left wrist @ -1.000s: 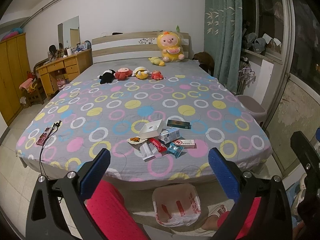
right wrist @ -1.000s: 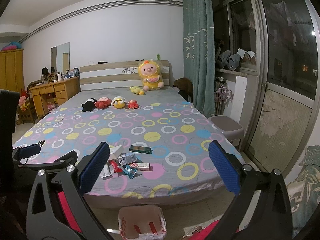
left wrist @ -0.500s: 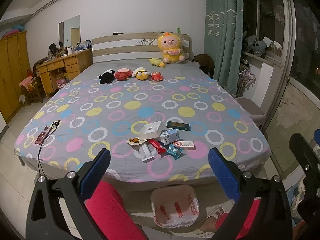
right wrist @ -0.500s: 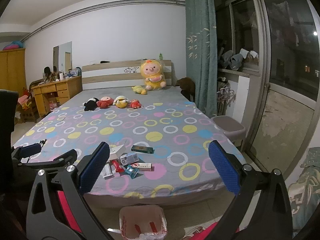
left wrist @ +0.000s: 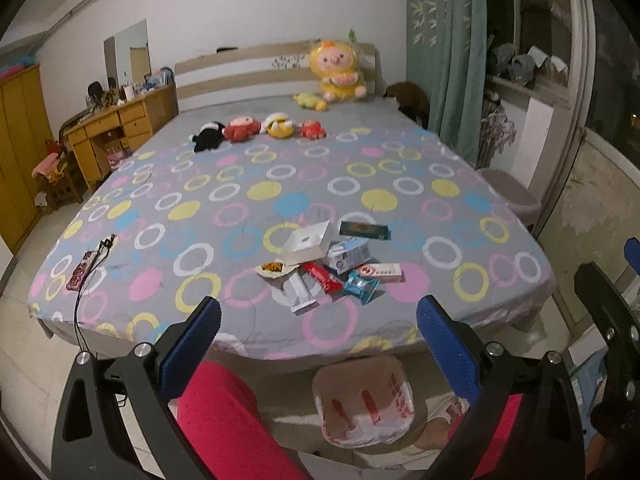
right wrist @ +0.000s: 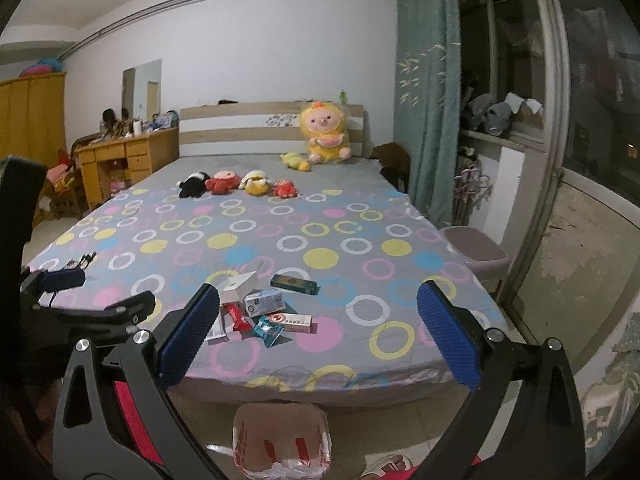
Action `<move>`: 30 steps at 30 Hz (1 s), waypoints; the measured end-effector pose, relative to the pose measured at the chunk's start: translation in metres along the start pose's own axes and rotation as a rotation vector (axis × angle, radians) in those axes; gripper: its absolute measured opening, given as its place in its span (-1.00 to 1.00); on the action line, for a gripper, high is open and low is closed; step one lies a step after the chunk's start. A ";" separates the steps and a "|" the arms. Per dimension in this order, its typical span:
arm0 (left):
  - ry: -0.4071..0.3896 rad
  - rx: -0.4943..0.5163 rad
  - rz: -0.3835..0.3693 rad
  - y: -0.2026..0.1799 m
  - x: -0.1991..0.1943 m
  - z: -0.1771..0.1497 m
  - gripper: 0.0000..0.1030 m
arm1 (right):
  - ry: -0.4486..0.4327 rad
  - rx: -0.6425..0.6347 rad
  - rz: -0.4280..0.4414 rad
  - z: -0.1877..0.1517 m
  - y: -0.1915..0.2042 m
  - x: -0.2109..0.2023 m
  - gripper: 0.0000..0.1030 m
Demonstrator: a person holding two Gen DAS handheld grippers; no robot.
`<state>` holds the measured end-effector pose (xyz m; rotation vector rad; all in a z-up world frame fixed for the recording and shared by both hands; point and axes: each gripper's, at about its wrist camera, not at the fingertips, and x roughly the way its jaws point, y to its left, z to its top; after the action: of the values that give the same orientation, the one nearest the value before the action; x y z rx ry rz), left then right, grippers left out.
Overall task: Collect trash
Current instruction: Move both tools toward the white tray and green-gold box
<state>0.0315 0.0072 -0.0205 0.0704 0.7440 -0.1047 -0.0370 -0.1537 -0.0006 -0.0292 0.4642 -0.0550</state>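
A heap of trash lies near the foot of the bed: a white box [left wrist: 306,240], a dark green pack [left wrist: 364,230], a small carton [left wrist: 347,255], a red wrapper [left wrist: 323,277], a blue wrapper [left wrist: 362,286] and a red-and-white box [left wrist: 380,271]. The same heap shows in the right wrist view, with the white box [right wrist: 239,286] and blue wrapper [right wrist: 267,329]. A bin lined with a white plastic bag [left wrist: 363,400] stands on the floor below the bed edge. My left gripper [left wrist: 318,344] and right gripper [right wrist: 318,340] both hang open and empty, short of the bed.
The bed [left wrist: 248,184] has a grey sheet with coloured rings. Plush toys [left wrist: 256,130] sit at its far end, a phone with cable [left wrist: 82,270] at the left edge. A stool [left wrist: 508,192] and curtain stand right, a wooden desk [left wrist: 120,120] left. Red-clad legs [left wrist: 232,420] are below.
Both views have shifted slightly; the bed and trash heap sit a little higher and nearer in frame. Both grippers stay open and empty.
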 end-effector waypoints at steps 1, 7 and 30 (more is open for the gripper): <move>0.020 0.000 -0.001 0.003 0.007 0.001 0.87 | 0.010 -0.007 0.005 -0.001 -0.001 0.006 0.88; 0.067 -0.002 0.028 0.022 0.039 0.011 0.87 | 0.014 -0.048 0.059 -0.006 -0.003 0.039 0.88; 0.387 0.211 -0.214 0.044 0.186 0.080 0.86 | 0.191 -0.270 0.155 0.034 -0.035 0.188 0.88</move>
<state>0.2261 0.0300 -0.0868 0.2167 1.1247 -0.3817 0.1446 -0.1998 -0.0529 -0.2545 0.6606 0.1584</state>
